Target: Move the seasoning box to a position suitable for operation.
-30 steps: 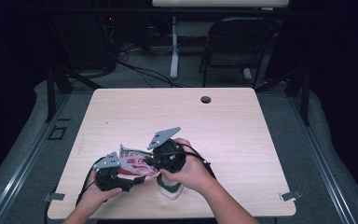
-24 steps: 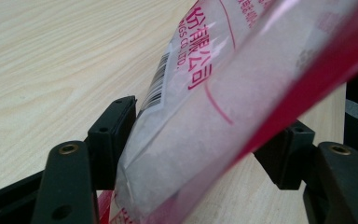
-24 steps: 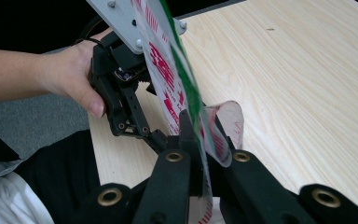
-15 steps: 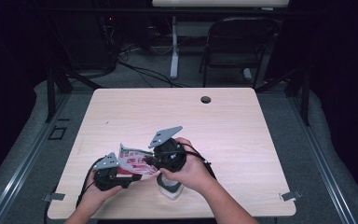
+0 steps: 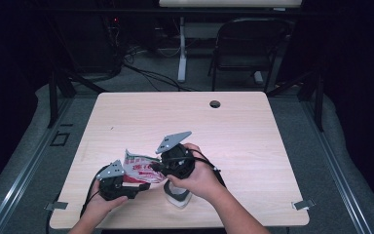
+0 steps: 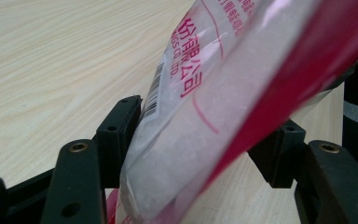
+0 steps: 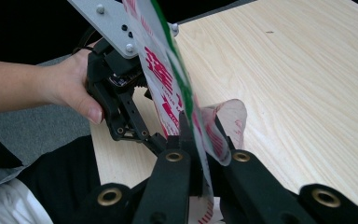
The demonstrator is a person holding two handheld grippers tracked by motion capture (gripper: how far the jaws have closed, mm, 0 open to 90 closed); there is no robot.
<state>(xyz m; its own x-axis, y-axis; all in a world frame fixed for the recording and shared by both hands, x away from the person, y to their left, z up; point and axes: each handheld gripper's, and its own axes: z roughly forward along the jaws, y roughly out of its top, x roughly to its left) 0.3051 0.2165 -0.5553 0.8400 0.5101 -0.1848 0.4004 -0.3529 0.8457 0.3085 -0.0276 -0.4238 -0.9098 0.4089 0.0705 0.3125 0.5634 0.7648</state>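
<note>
Plastic bag (image 5: 139, 165) pinched by left gripper (image 5: 143, 185) and right gripper (image 5: 152, 168) near table (image 5: 253, 131) front edge, far half bare.

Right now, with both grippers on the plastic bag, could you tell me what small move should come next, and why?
Probably ease the right gripper slightly away from the left gripper to draw the bag's mouth open. Both sets of jaws look shut on the plastic bag, held just above the table with the grippers close together, and its film curls slack beside the right jaws.
</note>
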